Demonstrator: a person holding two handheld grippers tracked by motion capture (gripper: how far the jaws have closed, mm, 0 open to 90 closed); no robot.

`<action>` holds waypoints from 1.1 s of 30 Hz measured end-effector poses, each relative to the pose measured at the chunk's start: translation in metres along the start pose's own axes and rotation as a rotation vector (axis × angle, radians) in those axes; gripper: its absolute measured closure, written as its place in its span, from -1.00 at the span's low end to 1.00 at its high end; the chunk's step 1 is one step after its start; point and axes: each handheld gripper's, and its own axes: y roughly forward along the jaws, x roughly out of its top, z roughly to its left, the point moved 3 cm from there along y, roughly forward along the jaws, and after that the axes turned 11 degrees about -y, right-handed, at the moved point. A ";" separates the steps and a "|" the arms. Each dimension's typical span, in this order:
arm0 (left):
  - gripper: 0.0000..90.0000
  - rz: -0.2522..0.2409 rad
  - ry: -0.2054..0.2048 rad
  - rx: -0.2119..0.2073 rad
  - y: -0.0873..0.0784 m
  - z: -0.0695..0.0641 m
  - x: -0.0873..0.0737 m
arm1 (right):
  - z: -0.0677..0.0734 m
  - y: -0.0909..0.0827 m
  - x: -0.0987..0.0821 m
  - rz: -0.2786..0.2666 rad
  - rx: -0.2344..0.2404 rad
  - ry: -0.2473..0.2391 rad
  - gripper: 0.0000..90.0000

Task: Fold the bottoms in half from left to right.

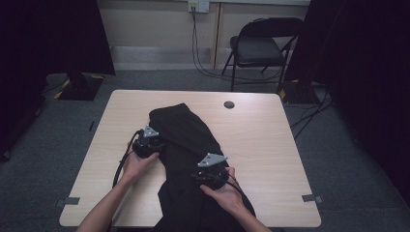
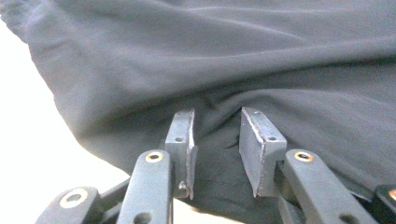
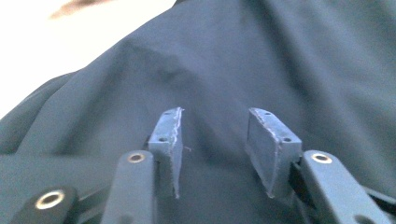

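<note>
A black garment (image 1: 183,140) lies crumpled along the middle of the light wooden table (image 1: 261,145), its near end hanging over the front edge. My left gripper (image 1: 155,145) is at the garment's left edge. In the left gripper view its jaws (image 2: 217,135) stand apart low over the dark cloth (image 2: 233,56), with a small ridge of cloth between the pads and not pinched. My right gripper (image 1: 200,175) hovers over the garment's near part. In the right gripper view its jaws (image 3: 215,140) are spread above smooth cloth (image 3: 280,60) and hold nothing.
A round cable grommet (image 1: 229,104) sits in the table's far middle. Behind the table stand a black folding chair (image 1: 261,46) and a wall socket (image 1: 198,6) with trailing cables. Dark curtains flank both sides. Bare tabletop lies to the right of the garment.
</note>
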 end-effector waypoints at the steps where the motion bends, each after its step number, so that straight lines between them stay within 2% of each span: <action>1: 0.46 -0.004 0.003 0.015 0.002 0.003 0.003 | -0.002 -0.006 -0.001 -0.011 0.000 0.011 0.17; 2: 0.46 -0.001 0.008 0.029 0.004 0.006 0.005 | -0.004 -0.013 -0.003 -0.017 -0.012 0.013 0.16; 3: 0.44 -0.003 -0.006 0.041 0.006 0.010 0.007 | -0.005 -0.018 -0.007 -0.024 -0.020 0.025 0.14; 5: 0.37 0.002 -0.034 0.028 0.008 0.014 0.011 | -0.007 -0.024 -0.015 -0.017 -0.025 0.059 0.10; 6: 0.31 0.017 -0.034 0.032 0.008 0.015 0.012 | -0.007 -0.025 -0.019 -0.007 -0.036 0.063 0.08; 7: 0.27 0.027 -0.039 0.044 0.007 0.014 0.012 | -0.006 -0.026 -0.022 0.000 -0.034 0.076 0.04; 8: 0.27 0.048 -0.030 0.047 0.005 0.013 0.012 | -0.005 -0.026 -0.025 -0.006 -0.013 0.094 0.03; 10: 0.27 0.044 -0.031 0.030 0.000 0.009 0.011 | -0.004 -0.026 -0.026 -0.019 0.010 0.102 0.01; 12: 0.26 0.017 -0.060 -0.013 -0.008 0.004 0.009 | -0.003 -0.022 -0.025 -0.036 0.042 0.123 -0.01; 13: 0.23 0.008 -0.060 -0.031 -0.011 0.001 0.008 | -0.001 -0.017 -0.025 -0.029 0.051 0.125 -0.01; 15: 0.21 0.006 -0.017 -0.033 -0.016 -0.007 0.004 | 0.000 -0.008 -0.024 -0.014 0.048 0.110 -0.02; 16: 0.20 0.009 -0.007 -0.030 -0.016 -0.010 0.001 | 0.001 -0.004 -0.024 -0.008 0.052 0.112 0.08; 17: 0.18 0.015 -0.007 -0.036 -0.015 -0.012 -0.002 | 0.001 -0.001 -0.023 -0.009 0.056 0.115 0.31; 19: 0.18 0.017 -0.003 0.002 -0.013 -0.012 -0.009 | 0.002 0.000 -0.020 -0.019 0.040 0.090 0.76; 20: 0.18 0.011 -0.019 -0.002 -0.011 -0.011 -0.011 | 0.002 -0.003 -0.017 -0.026 0.029 0.079 0.94; 21: 0.17 0.003 -0.044 -0.011 -0.011 -0.010 -0.012 | 0.001 -0.008 -0.015 -0.040 0.029 0.077 0.98; 23: 0.15 0.003 -0.048 -0.006 -0.011 -0.008 -0.012 | -0.005 -0.025 -0.010 -0.059 -0.023 0.059 0.99; 26: 0.14 0.004 -0.041 -0.010 -0.011 -0.006 -0.012 | -0.021 -0.053 -0.011 -0.087 -0.081 0.084 0.99; 29: 0.14 0.000 -0.036 -0.008 -0.011 -0.005 -0.012 | -0.037 -0.078 -0.022 -0.082 -0.136 0.101 0.99; 31: 0.13 0.000 -0.033 -0.007 -0.011 -0.005 -0.012 | -0.048 -0.096 -0.038 -0.078 -0.181 0.125 1.00; 33: 0.13 -0.002 -0.035 -0.011 -0.011 -0.004 -0.012 | -0.052 -0.104 -0.052 -0.046 -0.204 0.133 1.00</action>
